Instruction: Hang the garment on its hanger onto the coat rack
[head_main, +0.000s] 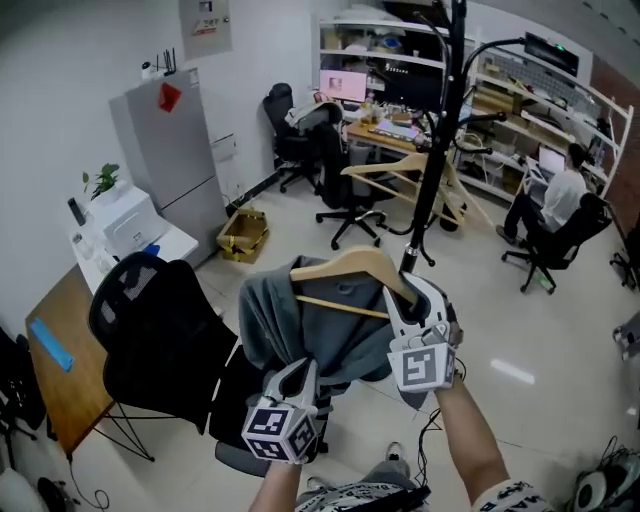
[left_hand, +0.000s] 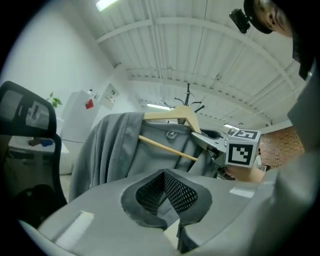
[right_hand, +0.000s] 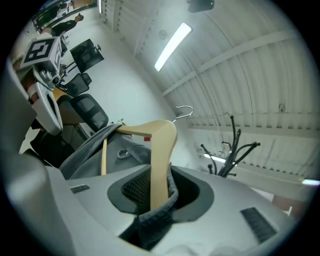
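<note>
A grey garment (head_main: 300, 325) hangs on a wooden hanger (head_main: 355, 265), held up in the middle of the head view. My right gripper (head_main: 408, 305) is shut on the hanger's right arm (right_hand: 159, 160), with a fold of grey cloth (right_hand: 155, 215) caught between the pads too. My left gripper (head_main: 293, 378) sits lower left, against the garment's bottom edge; its mesh pads (left_hand: 150, 192) meet with nothing between them. The garment (left_hand: 115, 150) lies just ahead of the left gripper (left_hand: 164, 174). The black coat rack (head_main: 438, 140) stands beyond the hanger and bears another wooden hanger (head_main: 395, 170).
A black mesh office chair (head_main: 150, 340) stands close at the left, beside a wooden desk (head_main: 55, 380). A grey cabinet (head_main: 175, 150) and a cardboard box (head_main: 243, 233) are further back. A seated person (head_main: 560, 200), desks and shelves fill the far right.
</note>
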